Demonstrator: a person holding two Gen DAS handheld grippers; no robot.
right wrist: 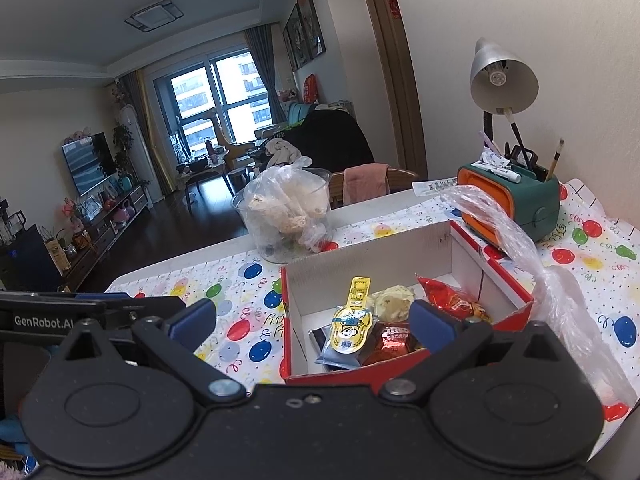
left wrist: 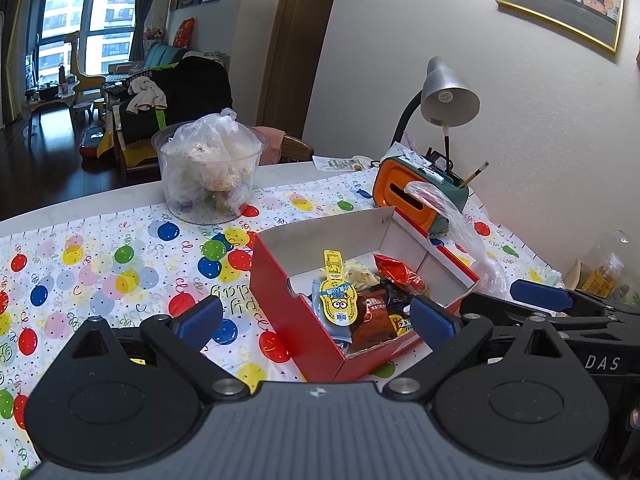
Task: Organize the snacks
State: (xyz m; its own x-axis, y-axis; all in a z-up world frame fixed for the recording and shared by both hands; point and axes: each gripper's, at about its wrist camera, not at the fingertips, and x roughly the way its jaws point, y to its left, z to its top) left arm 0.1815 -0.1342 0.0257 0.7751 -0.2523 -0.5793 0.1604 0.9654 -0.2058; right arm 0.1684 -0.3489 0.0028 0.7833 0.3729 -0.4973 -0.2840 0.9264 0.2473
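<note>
A red cardboard box (left wrist: pixel 288 300) with a white inside stands open on the balloon-print tablecloth (left wrist: pixel 100 264); it also shows in the right wrist view (right wrist: pixel 368 252). Inside lie several snacks: a yellow minion packet (left wrist: pixel 338 300) (right wrist: pixel 352 324), a red crinkly bag (left wrist: pixel 396 272) (right wrist: pixel 452 300), a dark red packet (left wrist: pixel 372 320) (right wrist: pixel 394 340) and a pale packet (right wrist: pixel 392 300). My left gripper (left wrist: pixel 316 320) is open and empty, just in front of the box. My right gripper (right wrist: pixel 312 322) is open and empty, over the box's near edge.
A clear tub with a plastic bag of snacks (left wrist: pixel 210 172) (right wrist: pixel 286 216) stands behind the box. An orange-green desk organizer (left wrist: pixel 420 196) (right wrist: pixel 508 204) and a silver lamp (left wrist: pixel 448 96) (right wrist: pixel 502 80) stand at the right by the wall. A loose clear plastic bag (right wrist: pixel 560 300) lies right of the box.
</note>
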